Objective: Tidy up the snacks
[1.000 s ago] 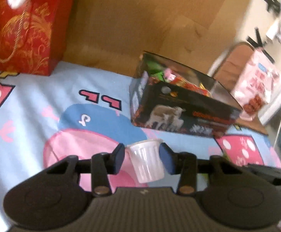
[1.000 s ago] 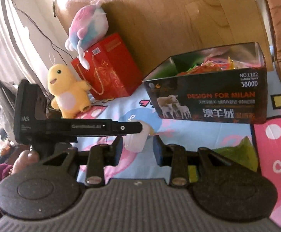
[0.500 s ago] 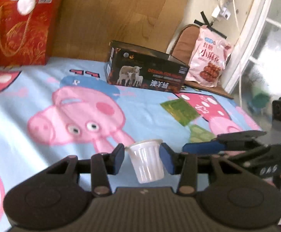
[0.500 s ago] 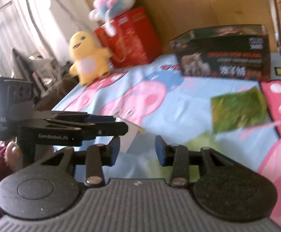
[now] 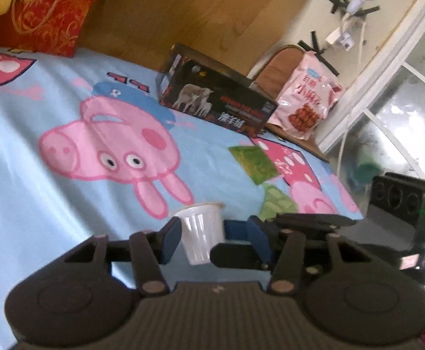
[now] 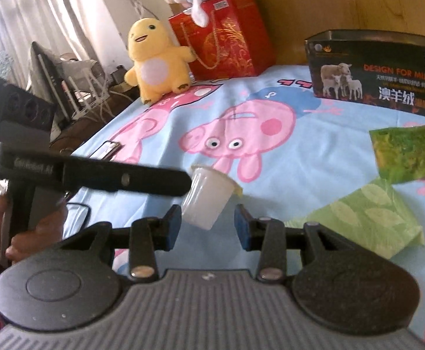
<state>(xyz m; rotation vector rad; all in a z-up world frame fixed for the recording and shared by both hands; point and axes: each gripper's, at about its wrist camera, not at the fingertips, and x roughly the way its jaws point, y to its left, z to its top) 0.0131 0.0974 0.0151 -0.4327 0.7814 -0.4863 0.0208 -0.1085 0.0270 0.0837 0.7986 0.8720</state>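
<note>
A small white jelly cup (image 5: 202, 239) sits between the jaws of my left gripper (image 5: 214, 240), which are now spread with a gap on its right side. It also shows in the right wrist view (image 6: 208, 199), tilted, between the wide jaws of my open right gripper (image 6: 208, 226). The dark snack box (image 5: 217, 106) stands at the back of the cartoon-pig sheet (image 5: 52, 189). Two green snack packets (image 6: 408, 153) (image 6: 370, 218) lie right of the cup.
A red gift bag (image 6: 227, 35) and a yellow plush toy (image 6: 154, 58) stand at the back left. A pink snack bag (image 5: 308, 99) leans on a chair by the window. A phone (image 6: 107, 149) lies at the sheet's left edge.
Both grippers drew back from the box toward the near side of the sheet. The left jaws have opened around the cup, and the right gripper has come up around it.
</note>
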